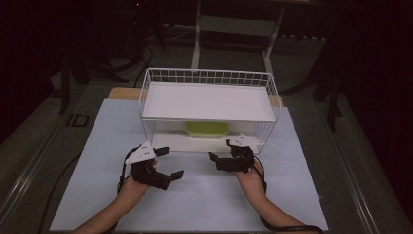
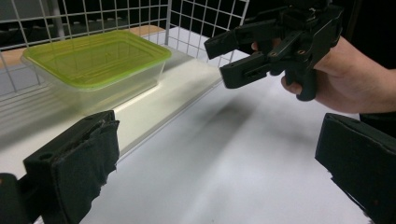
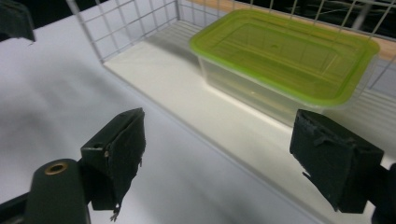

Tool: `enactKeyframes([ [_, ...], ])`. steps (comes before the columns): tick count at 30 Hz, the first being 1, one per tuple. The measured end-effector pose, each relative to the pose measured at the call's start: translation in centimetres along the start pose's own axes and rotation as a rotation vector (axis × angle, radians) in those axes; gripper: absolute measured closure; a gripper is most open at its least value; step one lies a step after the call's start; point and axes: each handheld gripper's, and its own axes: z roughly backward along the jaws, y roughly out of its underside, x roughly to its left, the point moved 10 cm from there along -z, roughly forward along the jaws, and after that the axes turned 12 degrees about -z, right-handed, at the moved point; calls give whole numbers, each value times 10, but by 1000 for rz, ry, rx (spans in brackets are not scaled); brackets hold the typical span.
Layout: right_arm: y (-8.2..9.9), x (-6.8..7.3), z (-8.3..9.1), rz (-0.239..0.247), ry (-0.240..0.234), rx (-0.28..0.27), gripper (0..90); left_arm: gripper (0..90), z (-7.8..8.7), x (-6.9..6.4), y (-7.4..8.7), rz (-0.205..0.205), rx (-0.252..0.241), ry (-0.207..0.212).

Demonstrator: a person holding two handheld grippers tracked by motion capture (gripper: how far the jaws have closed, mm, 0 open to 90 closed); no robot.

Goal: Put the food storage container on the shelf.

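Both claws, left claw (image 1: 165, 162) and right claw (image 1: 220, 150), hang spread and empty near the desk (image 1: 97, 161) middle, facing the green-lidded container (image 1: 207, 128) on the wire rack's (image 1: 272, 105) lower shelf: likely light, thin, slippery plastic; best pinched at the stiff lid rim.

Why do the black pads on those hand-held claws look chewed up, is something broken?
The padding on the jaws is frayed: ragged edges show on the left gripper and right gripper. That looks like wear. The green-lidded container sits upright and closed on the wire rack's lower shelf.
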Motion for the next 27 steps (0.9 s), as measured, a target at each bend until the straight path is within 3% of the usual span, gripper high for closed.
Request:
enactKeyframes([
  [5,7,0,8,-21,-41,17,181,2,5,0,0,-2,-2,-5],
  [12,19,-1,20,-28,-54,38,180,2,13,-2,14,13,24,-15],
  [14,22,2,23,-45,-86,45,173,2,14,-3,16,27,23,-8],
  [21,30,7,35,5,-90,46,167,2,19,-5,24,53,35,0],
  [27,35,10,40,6,-104,58,167,2,21,-9,28,46,35,0],
])
